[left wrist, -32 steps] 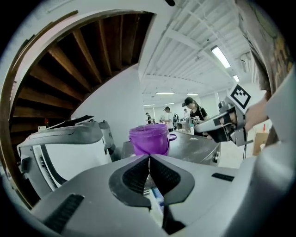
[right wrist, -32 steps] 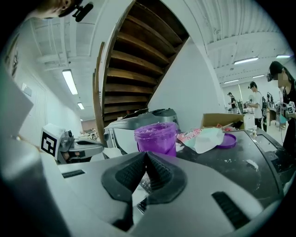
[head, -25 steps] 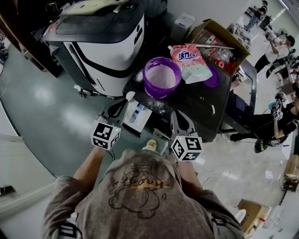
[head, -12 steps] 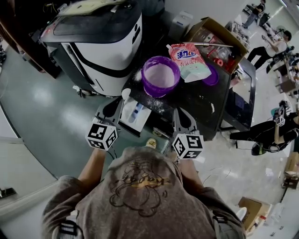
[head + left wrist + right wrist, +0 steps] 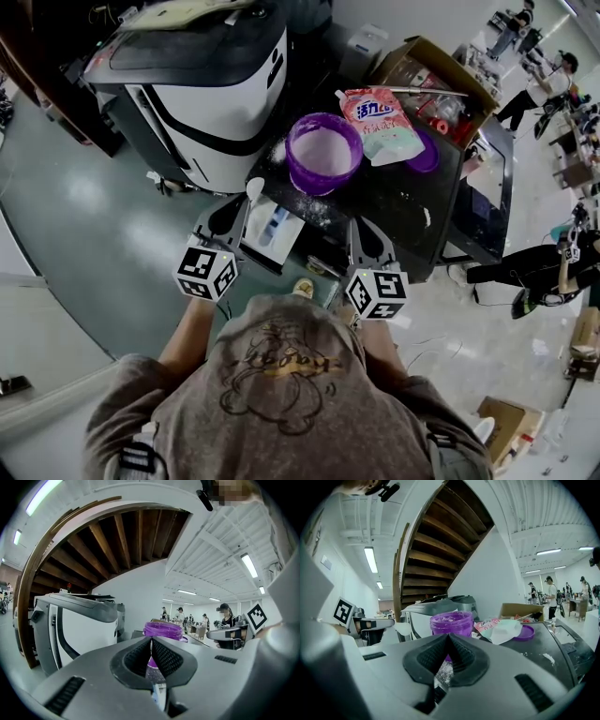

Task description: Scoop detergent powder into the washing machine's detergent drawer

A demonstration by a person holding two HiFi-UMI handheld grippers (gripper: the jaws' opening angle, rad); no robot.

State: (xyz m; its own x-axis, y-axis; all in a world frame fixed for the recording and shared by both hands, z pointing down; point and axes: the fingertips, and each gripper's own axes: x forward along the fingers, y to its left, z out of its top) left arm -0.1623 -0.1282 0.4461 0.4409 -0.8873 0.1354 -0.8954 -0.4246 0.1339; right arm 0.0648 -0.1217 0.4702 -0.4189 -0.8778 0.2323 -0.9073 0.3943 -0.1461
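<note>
The left gripper is pinching a scoop at the 11 o'clock corner of the drawer. The right gripper is idling, jaws together and empty. The tub is sitting at 12 o'clock. The thin handle could be twisting, spilling powder onto the already dusted black table. People are working in the workshop beyond.

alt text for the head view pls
Seen from above, a person's left claw holds a white scoop by an open detergent drawer, while the right claw is shut and empty. Beyond them, a dark table carries an open purple tub of powder and a detergent bag, with a washer to its left.
</note>
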